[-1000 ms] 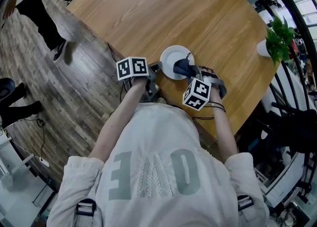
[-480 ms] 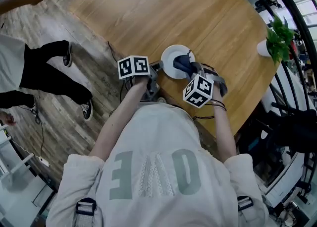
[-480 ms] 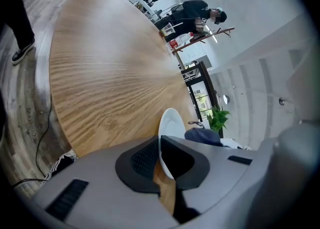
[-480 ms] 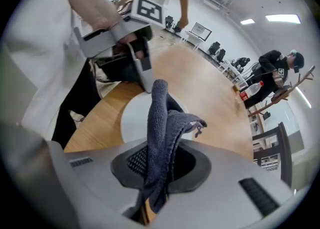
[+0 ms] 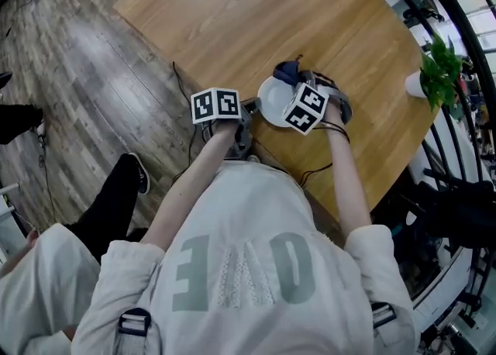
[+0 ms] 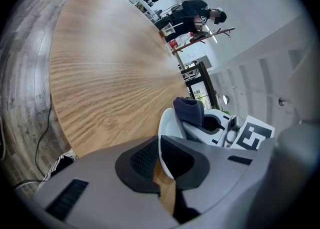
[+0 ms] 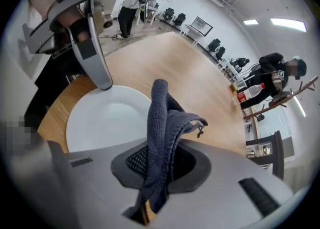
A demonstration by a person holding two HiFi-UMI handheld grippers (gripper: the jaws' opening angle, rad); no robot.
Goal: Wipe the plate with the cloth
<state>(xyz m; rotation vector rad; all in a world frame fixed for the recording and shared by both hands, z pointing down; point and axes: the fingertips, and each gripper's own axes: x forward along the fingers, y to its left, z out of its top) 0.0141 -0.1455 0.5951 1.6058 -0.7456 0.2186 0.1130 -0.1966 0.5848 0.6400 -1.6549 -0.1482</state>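
The right gripper (image 7: 160, 165) had swept away from the person across the white plate (image 5: 271, 102). It carried the dark blue cloth (image 5: 287, 73) from the plate's near right side to its far rim. The left gripper (image 6: 160, 159) had kept its place.

The plate lay on the round wooden table (image 5: 232, 20), close to the edge where the person stood. The left gripper's jaws were almost together and pinched the plate's near-left rim between their dark pads. The right gripper's jaws were clamped on the cloth, and a folded bunch of it stood out past the tips. The bunch hung over the plate's far edge. It appeared to brush the rim there, though the head view was too small to settle the contact, and the right gripper view showed only the cloth rising in front of the white surface.

A potted plant (image 5: 438, 67) in a white pot stood at the table's right edge, well apart from the plate. On the plank floor (image 5: 85, 74) to the left, a bystander (image 5: 39, 284) in a pale top had come into view at the lower corner, one dark trouser leg stretched toward the table. Beyond the table's far side, a person in dark clothes (image 7: 277, 70) stood in the bright room.
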